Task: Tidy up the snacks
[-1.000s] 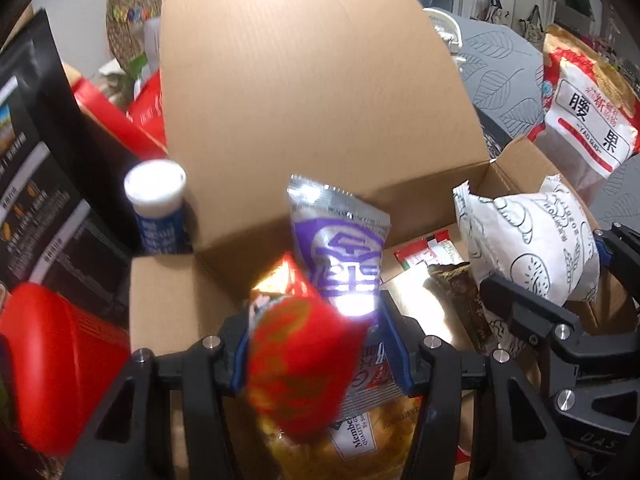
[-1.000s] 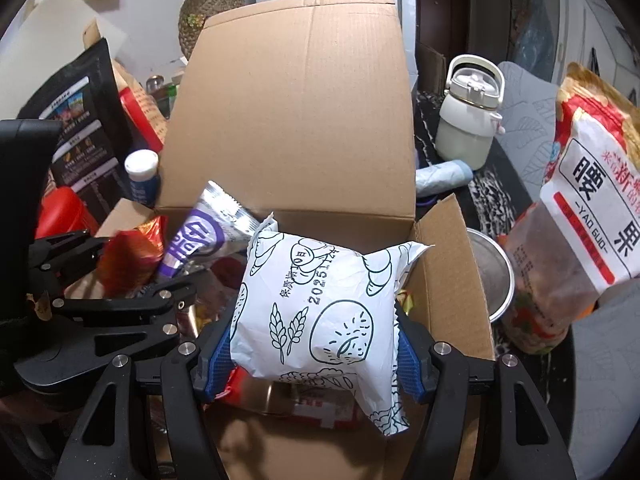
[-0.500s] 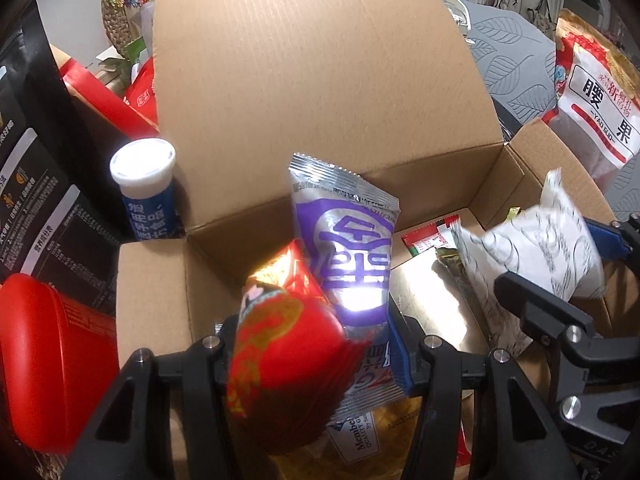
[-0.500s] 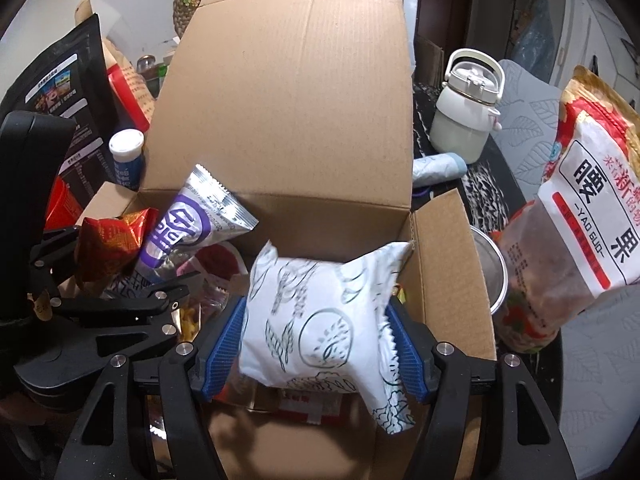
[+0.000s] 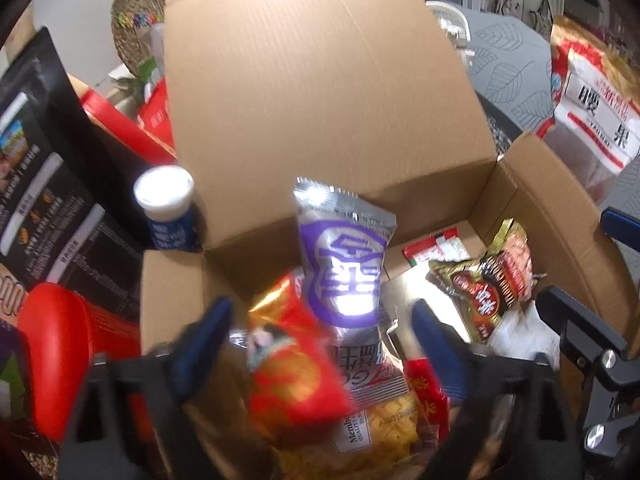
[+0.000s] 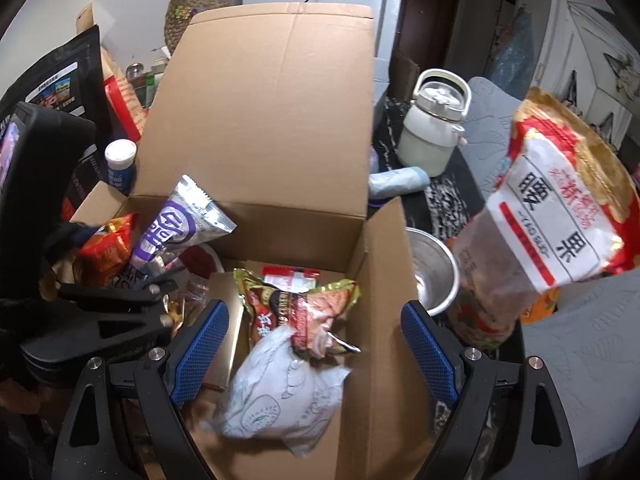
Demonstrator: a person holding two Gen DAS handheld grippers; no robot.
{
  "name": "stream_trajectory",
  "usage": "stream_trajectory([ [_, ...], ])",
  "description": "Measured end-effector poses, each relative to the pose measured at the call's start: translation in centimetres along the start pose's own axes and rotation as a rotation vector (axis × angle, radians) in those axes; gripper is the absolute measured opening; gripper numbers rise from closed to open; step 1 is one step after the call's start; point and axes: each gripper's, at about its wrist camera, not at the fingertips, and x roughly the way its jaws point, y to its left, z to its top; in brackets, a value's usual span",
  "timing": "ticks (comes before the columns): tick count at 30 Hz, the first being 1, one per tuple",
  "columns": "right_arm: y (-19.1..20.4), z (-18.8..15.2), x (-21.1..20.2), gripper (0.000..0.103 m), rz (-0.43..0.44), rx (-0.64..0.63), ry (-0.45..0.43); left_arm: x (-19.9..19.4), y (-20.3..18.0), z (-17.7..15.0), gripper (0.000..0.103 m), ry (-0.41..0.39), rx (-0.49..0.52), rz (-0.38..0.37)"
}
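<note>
White bread packet (image 6: 276,392) lies loose in cardboard box (image 6: 384,280) between spread pads of right gripper (image 6: 316,354), jaws just opening. Left gripper (image 5: 320,344), jaws likewise opening wide, pads clear of red snack packet (image 5: 296,376) and purple-silver packet (image 5: 344,264). Right view alone shows steel bowl (image 6: 432,276), white kettle (image 6: 432,128) beyond box.

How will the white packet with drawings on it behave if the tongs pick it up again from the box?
The white packet looks puffy and crumpled, so it probably gives under a squeeze instead of staying stiff. Being mostly air-filled, it is likely light for its size. Its smooth film may slip between the pads, so a grip across its middle seems safer.
</note>
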Motion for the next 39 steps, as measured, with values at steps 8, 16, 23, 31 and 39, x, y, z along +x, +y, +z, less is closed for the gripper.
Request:
stream_trajectory([
  [8, -1.0, -0.3, -1.6, 0.089, -0.054, 0.012, -0.016, -2.5, 0.2, 0.0, 0.099, -0.042, -0.008, 0.020],
  [16, -1.1, -0.2, -4.5, 0.089, -0.051, 0.037, -0.055, -6.7, -0.1, -0.7, 0.099, -0.109, -0.001, 0.033],
  [23, -1.2, 0.0, -8.6, 0.089, -0.059, 0.054, -0.121, -11.6, 0.1, -1.3, 0.099, -0.192, -0.003, 0.046],
  [31, -0.8, -0.7, -14.4, 0.089, -0.067, 0.061, -0.214, -17.6, 0.5, -2.3, 0.099, -0.301, -0.006, 0.057],
  [39, 0.0, -2.0, -20.2, 0.089, -0.068, 0.064, -0.306, -23.4, 0.9, -4.7, 0.099, -0.390, -0.005, 0.038],
])
